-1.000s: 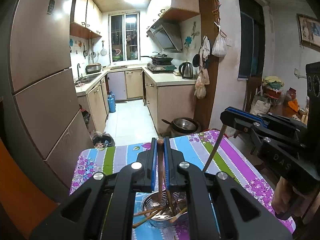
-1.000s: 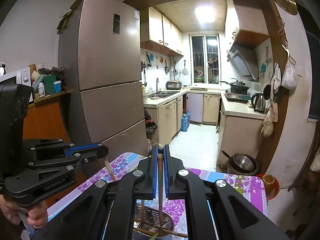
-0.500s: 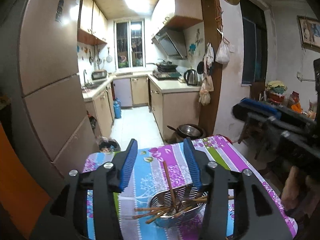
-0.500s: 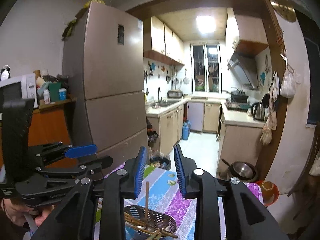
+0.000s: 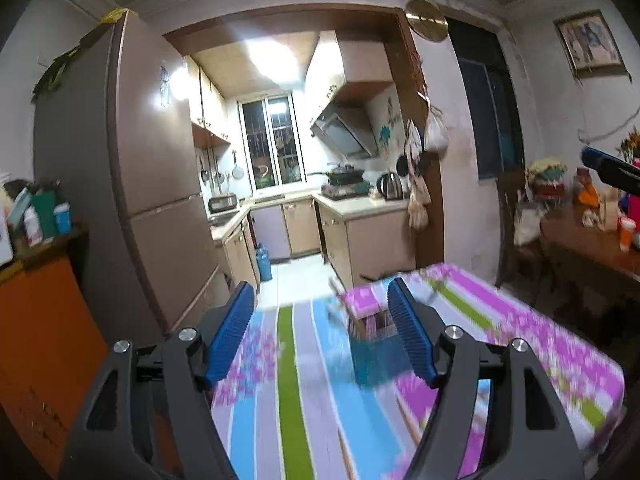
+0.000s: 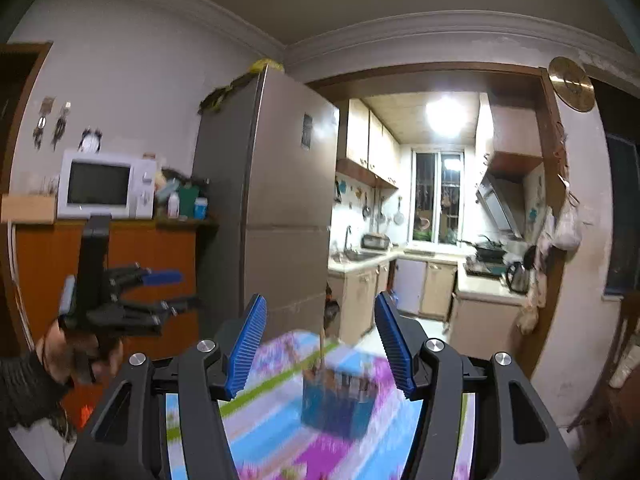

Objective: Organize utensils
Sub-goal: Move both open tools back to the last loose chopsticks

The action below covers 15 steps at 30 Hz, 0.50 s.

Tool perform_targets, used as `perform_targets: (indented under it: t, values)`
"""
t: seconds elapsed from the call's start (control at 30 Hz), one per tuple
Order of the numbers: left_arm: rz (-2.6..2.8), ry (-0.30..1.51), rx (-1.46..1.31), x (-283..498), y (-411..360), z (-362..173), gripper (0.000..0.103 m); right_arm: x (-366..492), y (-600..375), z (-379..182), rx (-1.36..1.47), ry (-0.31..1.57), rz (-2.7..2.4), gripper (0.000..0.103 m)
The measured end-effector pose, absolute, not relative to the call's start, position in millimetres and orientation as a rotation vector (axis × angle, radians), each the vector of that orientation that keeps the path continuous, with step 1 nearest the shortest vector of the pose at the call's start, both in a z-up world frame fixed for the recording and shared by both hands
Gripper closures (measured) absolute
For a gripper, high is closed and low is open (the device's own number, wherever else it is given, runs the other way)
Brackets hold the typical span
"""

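At far left of the right wrist view, a hand [image 6: 76, 354] holds the left gripper [image 6: 176, 290] in the air, its jaws wide, opening and empty. The right gripper [image 6: 318, 346] is likewise opening with nothing between its jaws, and through the gap a blurred blue holder [image 6: 338, 402] stands on the striped surface [image 6: 264, 424] with one stick [image 6: 321, 350] rising from it. In the left wrist view the holder [image 5: 374, 362] lies right of centre, beside the right finger [image 5: 408, 336].

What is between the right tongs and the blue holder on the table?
In the right wrist view, only bare striped tablecloth lies between the opening, empty right tongs and the blue holder.
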<state>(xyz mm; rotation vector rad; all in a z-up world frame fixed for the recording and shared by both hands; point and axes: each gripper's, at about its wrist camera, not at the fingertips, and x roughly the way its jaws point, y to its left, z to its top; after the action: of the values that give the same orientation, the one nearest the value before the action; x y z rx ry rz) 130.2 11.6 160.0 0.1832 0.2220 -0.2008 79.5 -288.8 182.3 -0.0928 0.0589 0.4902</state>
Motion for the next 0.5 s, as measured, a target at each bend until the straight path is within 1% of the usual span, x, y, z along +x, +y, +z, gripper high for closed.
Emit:
perform_targets:
  t: [0.07, 0.13, 0.17, 0.2, 0.23, 0.27, 0.33, 0.43, 0.5]
  values:
    - [-0.221, 0.257, 0.169, 118.6, 13.1, 136.7, 0.037, 60.1, -292.6, 151.3, -0.096, 0.085, 0.475, 0.045]
    - [-0.226, 0.298, 0.149, 105.7, 8.7, 101.8, 0.037, 42.0, -299.3, 107.9, -0.076, 0.137, 0.441, 0.046]
    - [-0.239, 0.322, 0.134, 103.2, 8.1, 90.3, 0.037, 36.3, -303.0, 90.0, -0.06, 0.166, 0.43, 0.049]
    - [-0.265, 0.367, 0.102, 99.8, 2.4, 68.5, 0.037, 31.1, -306.5, 67.2, -0.047, 0.206, 0.407, 0.056]
    - [-0.285, 0.403, 0.089, 97.8, -4.3, 50.8, 0.037, 27.4, -308.9, 49.7, -0.033, 0.237, 0.392, 0.061]
    - [-0.306, 0.436, 0.086, 97.8, -13.3, 35.3, 0.037, 25.6, -311.9, 31.3, -0.02, 0.275, 0.38, 0.064]
    - [-0.334, 0.487, 0.092, 97.2, -35.0, 9.0, 0.037, 24.3, -316.5, -10.0, -0.013, 0.368, 0.344, 0.074]
    - [-0.408, 0.536, 0.088, 91.7, -70.6, -20.4, 0.037, 25.8, -321.2, -59.5, -0.01, 0.463, 0.315, 0.078]
    - [-0.453, 0.548, 0.093, 88.0, -96.8, -35.9, 0.037, 28.4, -319.1, -77.8, 0.005, 0.506, 0.321, 0.079]
